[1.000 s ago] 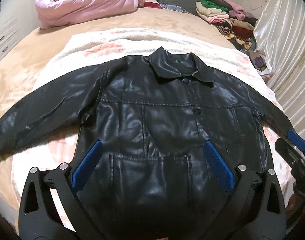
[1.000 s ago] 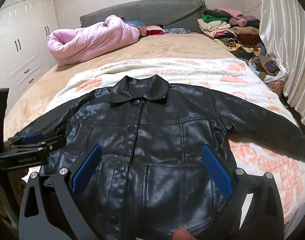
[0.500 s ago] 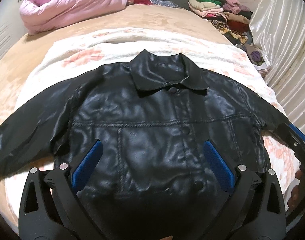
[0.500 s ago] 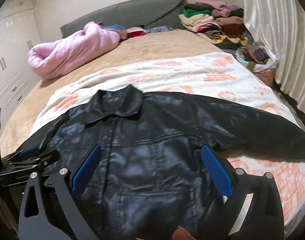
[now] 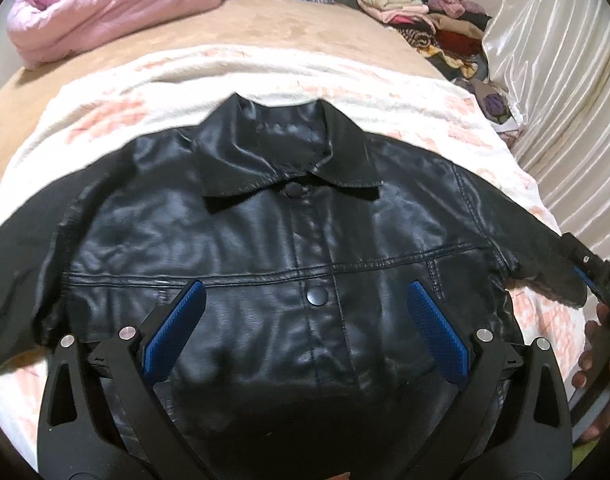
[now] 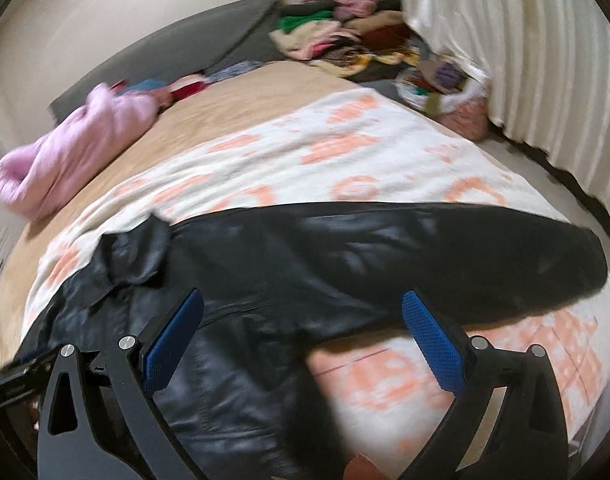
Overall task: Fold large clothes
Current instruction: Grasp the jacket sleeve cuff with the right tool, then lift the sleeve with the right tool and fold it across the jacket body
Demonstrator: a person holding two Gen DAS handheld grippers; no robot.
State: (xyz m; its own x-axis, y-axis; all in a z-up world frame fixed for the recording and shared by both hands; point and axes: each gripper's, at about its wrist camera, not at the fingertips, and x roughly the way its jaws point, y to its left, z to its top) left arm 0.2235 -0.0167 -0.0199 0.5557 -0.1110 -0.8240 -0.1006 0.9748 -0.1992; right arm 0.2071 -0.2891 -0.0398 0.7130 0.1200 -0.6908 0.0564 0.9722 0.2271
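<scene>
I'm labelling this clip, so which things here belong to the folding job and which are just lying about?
In the job:
black leather jacket
left claw, open
right claw, open
patterned blanket beneath it

Lying about:
pink quilt
clothes pile
curtain

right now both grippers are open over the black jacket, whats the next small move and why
Probably lower the right gripper onto the right sleeve and close on it. The black leather jacket lies flat and buttoned on the patterned blanket with that sleeve spread straight out, so folding it across the chest looks like the natural start.
</scene>
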